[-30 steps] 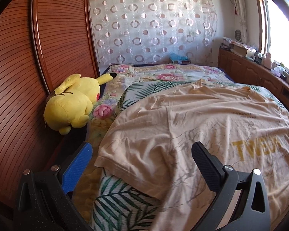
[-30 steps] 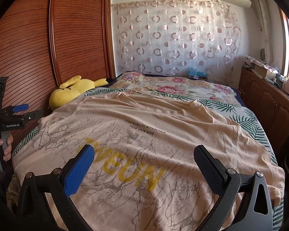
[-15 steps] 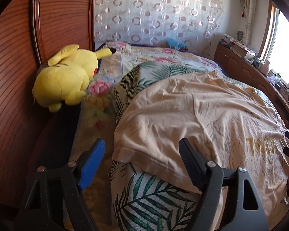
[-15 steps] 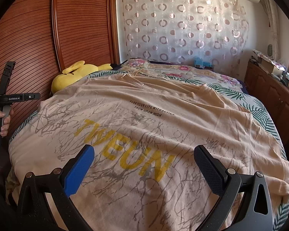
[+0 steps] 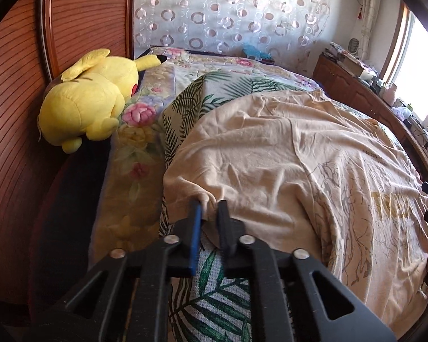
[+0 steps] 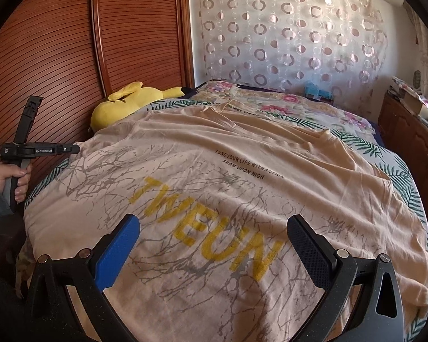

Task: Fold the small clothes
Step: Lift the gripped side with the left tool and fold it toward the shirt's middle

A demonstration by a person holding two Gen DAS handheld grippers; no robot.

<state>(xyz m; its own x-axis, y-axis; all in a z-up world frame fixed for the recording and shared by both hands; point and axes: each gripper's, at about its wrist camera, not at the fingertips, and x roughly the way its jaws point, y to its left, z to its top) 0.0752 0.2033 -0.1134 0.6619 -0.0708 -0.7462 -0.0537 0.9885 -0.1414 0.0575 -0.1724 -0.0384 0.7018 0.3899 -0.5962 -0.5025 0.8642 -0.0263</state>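
Left wrist view: the left claw (image 5: 209, 209) is clenched on the hem of the sleeve of a beige cotton T-shirt (image 5: 285, 159) printed with grey branch lines and yellow letters; a small pinch of cloth bunches between its blue pad and its black pad. The jaws have just been closing, and the sleeve edge now sits between them. The T-shirt lies spread flat over a bed with a white cover printed in green palm leaves (image 5: 214, 282), and the pinched sleeve is at the shirt's edge nearest the camera. Beyond the shirt's left edge, a yellow plush toy with black-tipped ears (image 5: 91, 99) lies on a floral quilt (image 5: 139, 131) against a reddish-brown slatted wooden wardrobe (image 5: 20, 108). A sheer curtain with ring patterns (image 5: 228, 17) hangs behind the far end of the bed.

In the right wrist view, the right claw (image 6: 214, 238) hovers released above the lower front of the T-shirt (image 6: 242, 171), its blue and black fingers spread wide with nothing between them, just below the yellow letters. At the shirt's left edge a hand (image 6: 12, 175) grips the handle of the left claw (image 6: 75, 149), whose tip meets the sleeve. The plush toy (image 6: 122, 105) lies past the shirt's far left corner.
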